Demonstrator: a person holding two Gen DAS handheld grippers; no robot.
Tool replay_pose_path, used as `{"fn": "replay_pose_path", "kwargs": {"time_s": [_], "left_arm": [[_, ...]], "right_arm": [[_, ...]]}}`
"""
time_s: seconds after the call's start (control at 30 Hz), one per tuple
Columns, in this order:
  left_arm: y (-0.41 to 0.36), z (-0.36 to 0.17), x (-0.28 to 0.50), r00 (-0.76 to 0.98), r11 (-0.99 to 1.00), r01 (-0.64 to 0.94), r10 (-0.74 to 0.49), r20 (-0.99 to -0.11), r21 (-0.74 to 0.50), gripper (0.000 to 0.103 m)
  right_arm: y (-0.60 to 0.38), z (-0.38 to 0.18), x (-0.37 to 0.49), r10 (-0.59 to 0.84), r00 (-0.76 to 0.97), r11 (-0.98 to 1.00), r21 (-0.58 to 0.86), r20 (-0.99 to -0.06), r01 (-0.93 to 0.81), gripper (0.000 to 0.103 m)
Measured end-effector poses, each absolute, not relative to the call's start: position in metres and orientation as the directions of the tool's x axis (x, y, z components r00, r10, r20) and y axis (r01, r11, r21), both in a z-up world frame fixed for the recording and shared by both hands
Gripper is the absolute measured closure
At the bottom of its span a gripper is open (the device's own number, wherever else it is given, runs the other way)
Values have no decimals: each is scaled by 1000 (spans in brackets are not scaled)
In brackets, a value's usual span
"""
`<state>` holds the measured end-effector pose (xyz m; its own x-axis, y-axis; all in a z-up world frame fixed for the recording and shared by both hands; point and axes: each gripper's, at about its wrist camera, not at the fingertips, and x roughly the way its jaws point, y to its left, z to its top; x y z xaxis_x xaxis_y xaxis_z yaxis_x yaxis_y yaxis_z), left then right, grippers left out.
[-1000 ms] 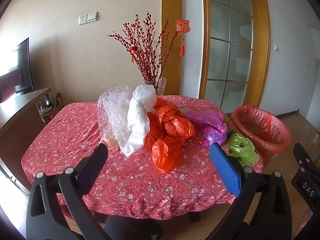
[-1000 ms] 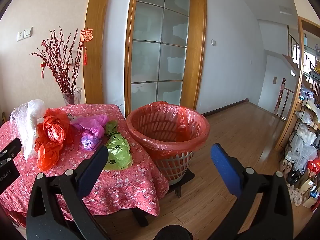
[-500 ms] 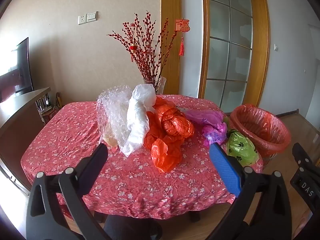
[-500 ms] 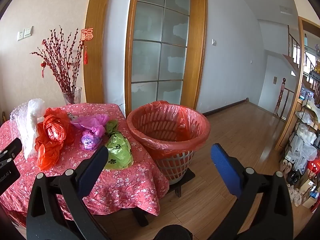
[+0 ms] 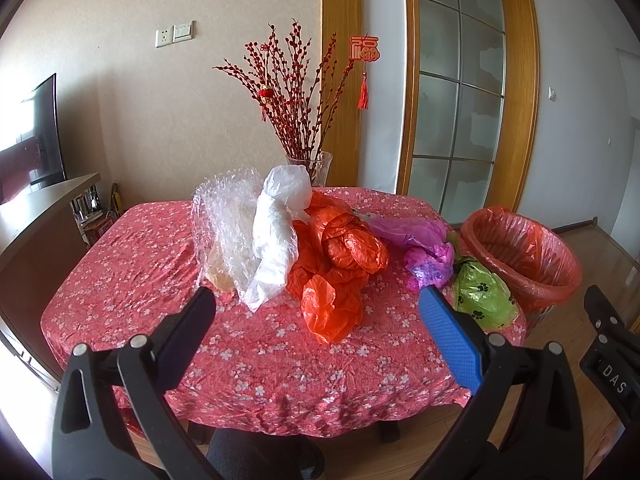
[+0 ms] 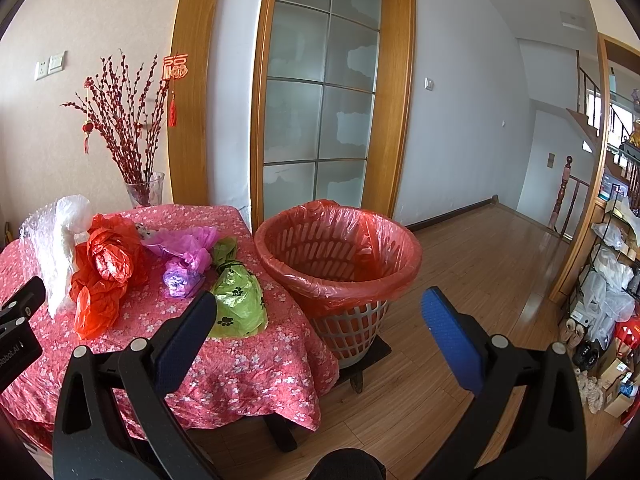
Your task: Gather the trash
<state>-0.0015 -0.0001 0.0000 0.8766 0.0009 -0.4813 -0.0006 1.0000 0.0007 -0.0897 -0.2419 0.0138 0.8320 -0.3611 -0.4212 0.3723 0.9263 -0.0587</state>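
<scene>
In the left wrist view, the left gripper (image 5: 316, 320) hangs in front of the near edge of a table (image 5: 132, 280) draped in a red floral cloth, its two fingers spread wide with nothing between them. A row of crumpled plastic trash lies across the middle of the tabletop: a clear bubble-wrap sheet (image 5: 224, 224) at the left end, a white plastic bag (image 5: 276, 240) leaning against it, a heap of orange plastic bags (image 5: 340, 264) next, then a purple bag (image 5: 424, 252), and a green paw-print bag (image 5: 482, 296) at the table's right edge. A glass vase of red berry branches (image 5: 296, 108) stands behind the heap by the wall. Just beyond the green bag, off the table's right side, sits a slatted waste basket lined with an orange bag (image 5: 524, 256). The right gripper's body (image 5: 612, 356) pokes in at the right margin. In the right wrist view, the right gripper (image 6: 320, 316) is likewise wide open and empty, held above the wooden floor between the table corner and the basket (image 6: 340, 256), which rests on a low dark stand just beside the table (image 6: 256, 364). The green paw-print bag (image 6: 240, 300) lies nearest the basket, with the purple bag (image 6: 184, 256), orange bags (image 6: 104, 268) and white bag (image 6: 64, 240) trailing leftward.
</scene>
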Motion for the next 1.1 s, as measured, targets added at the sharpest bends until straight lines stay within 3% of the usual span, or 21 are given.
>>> {"fn": "replay_pose_path", "kwargs": {"time_s": [1.1], "left_arm": [[0,0,1,874,1000,1,-2,-486,-1,4]], "right_arm": [[-241,12,-89,-361,831,926,-59,-424,372,2]]}}
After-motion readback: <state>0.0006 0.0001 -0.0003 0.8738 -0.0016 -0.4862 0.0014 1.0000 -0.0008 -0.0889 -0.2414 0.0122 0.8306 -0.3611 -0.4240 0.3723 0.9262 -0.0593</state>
